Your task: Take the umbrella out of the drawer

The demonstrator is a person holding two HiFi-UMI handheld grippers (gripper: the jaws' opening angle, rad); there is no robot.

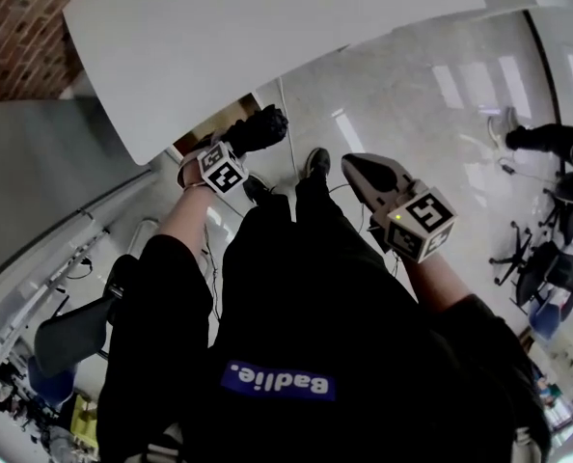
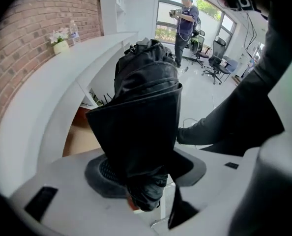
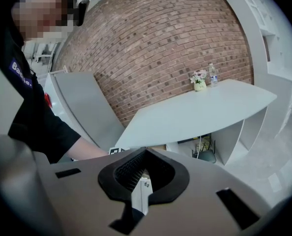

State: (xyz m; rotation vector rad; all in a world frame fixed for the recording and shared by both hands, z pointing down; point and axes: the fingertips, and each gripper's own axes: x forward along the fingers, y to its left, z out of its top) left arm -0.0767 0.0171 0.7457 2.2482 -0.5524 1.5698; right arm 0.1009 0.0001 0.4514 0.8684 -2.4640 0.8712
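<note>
Beside the white surface (image 1: 267, 37), the left gripper's (image 2: 146, 173) jaws pinch the folded black umbrella (image 2: 146, 97), seemingly clear of the drawer (image 2: 79, 134) already, while the right gripper's (image 3: 143, 183) jaws sit pressed together, empty.

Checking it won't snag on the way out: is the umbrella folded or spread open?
Folded: the umbrella is a compact black bundle, its canopy gathered around the shaft, clamped in the left gripper.
</note>
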